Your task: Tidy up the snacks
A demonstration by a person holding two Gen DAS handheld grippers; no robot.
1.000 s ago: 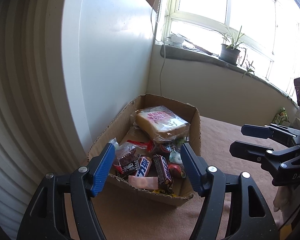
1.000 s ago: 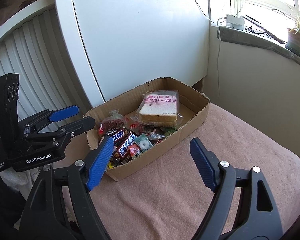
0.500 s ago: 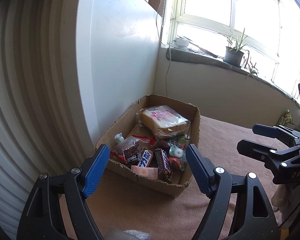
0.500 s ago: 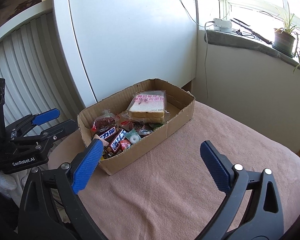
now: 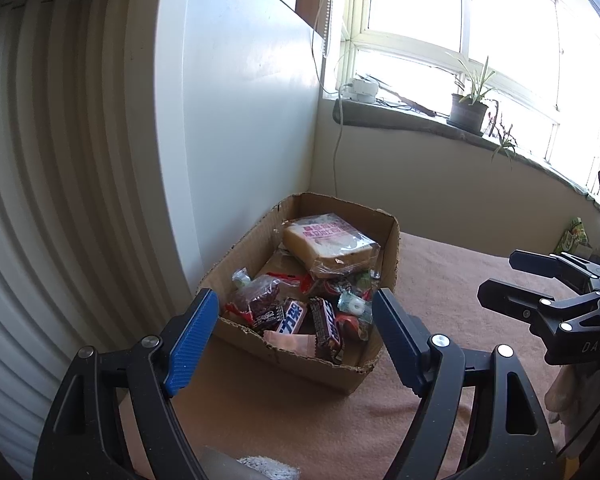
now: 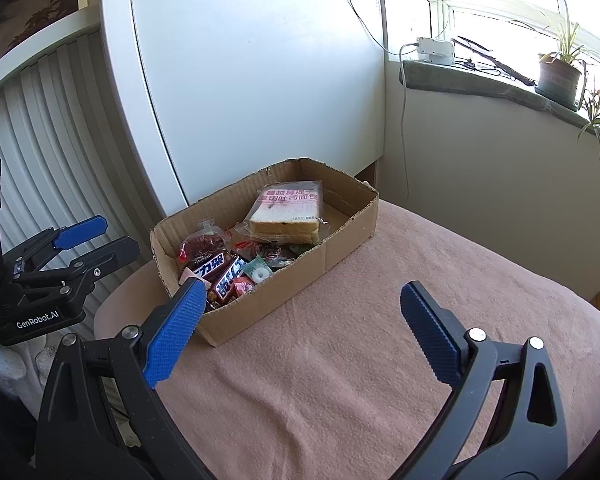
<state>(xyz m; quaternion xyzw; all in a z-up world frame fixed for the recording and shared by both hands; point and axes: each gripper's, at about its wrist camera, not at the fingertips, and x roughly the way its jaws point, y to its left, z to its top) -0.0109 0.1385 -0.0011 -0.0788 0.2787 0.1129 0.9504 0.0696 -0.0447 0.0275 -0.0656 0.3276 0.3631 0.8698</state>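
**A:** Item one, the holder?

**B:** Shallow brown corrugated cardboard box (image 6: pixel 260 236), open-topped, standing on the pink fleecy cloth-covered surface (image 6: pixel 380 340), hard by the white cabinet panel (image 6: pixel 252 88). In my right view its long axis runs from 7 o'clock up to 1 o'clock.

**A:** Contents?

**B:** Far end: clear-wrapped block of sliced white bread with a pink label (image 5: pixel 329 240). Near end, heaped: dark brown chocolate bars with white lettering (image 5: pixel 327 326), a clear pouch of dark red fruit (image 5: pixel 256 294), a small white ring sweet in a green wrapper (image 6: pixel 259 271). The smaller wrappers are too jumbled to list.

**A:** Your fingers?

**B:** My left gripper (image 5: pixel 296 334): blue pads spread wide, nothing between them, clear of everything. My right gripper (image 6: pixel 300 332): spread wider still, also empty, over bare cloth.

**A:** Which hand is better placed?

**B:** My left, I judge. From it the box lies straight ahead at 12 o'clock, its near short wall framed between my pads and the chocolate bars pointing roughly toward me. From my right the box sits off at 11 o'clock, with its long side wall facing me.

**A:** Entry for the coming move?

**B:** Probably left forward and down over the near wall; the bars lie lengthwise to that approach, so my pads would close across their width.
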